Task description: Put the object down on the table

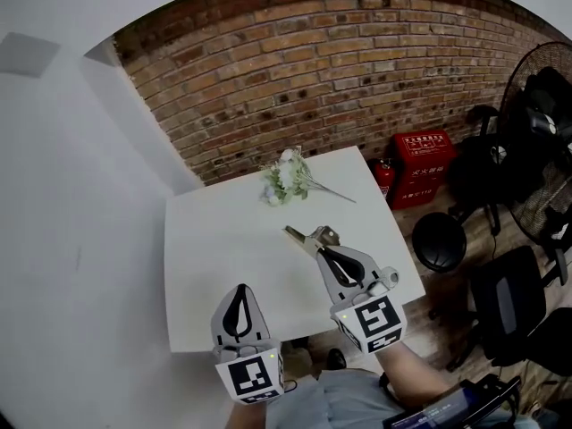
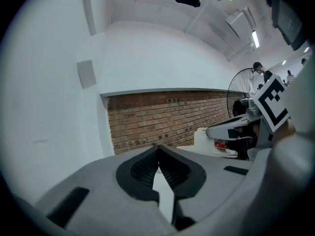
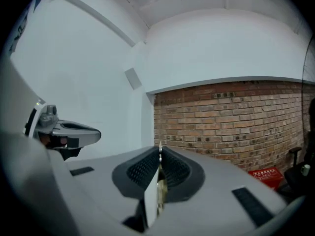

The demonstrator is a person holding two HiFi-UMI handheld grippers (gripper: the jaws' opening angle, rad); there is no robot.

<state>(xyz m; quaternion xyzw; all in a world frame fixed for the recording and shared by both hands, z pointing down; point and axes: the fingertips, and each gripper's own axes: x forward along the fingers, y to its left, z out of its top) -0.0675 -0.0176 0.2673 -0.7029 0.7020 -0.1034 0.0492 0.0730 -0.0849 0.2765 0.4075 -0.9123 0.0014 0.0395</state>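
White table (image 1: pixel 210 257) against brick wall (image 1: pixel 340 70), white wall along its left side. Flower bunch (image 1: pixel 288 179) lies at the far edge, well apart from both grippers. Right gripper (image 1: pixel 323 250) pinches a thin metal object (image 1: pixel 307 237), held over the table's middle-right, its tip pointing toward the flowers. Left gripper (image 1: pixel 240 291) is pressed together, nothing in it, at the near edge. Right of the table: red box (image 1: pixel 424 166), fan (image 1: pixel 536 150), black chairs (image 1: pixel 509 302). The tabletop's left and centre are bare.
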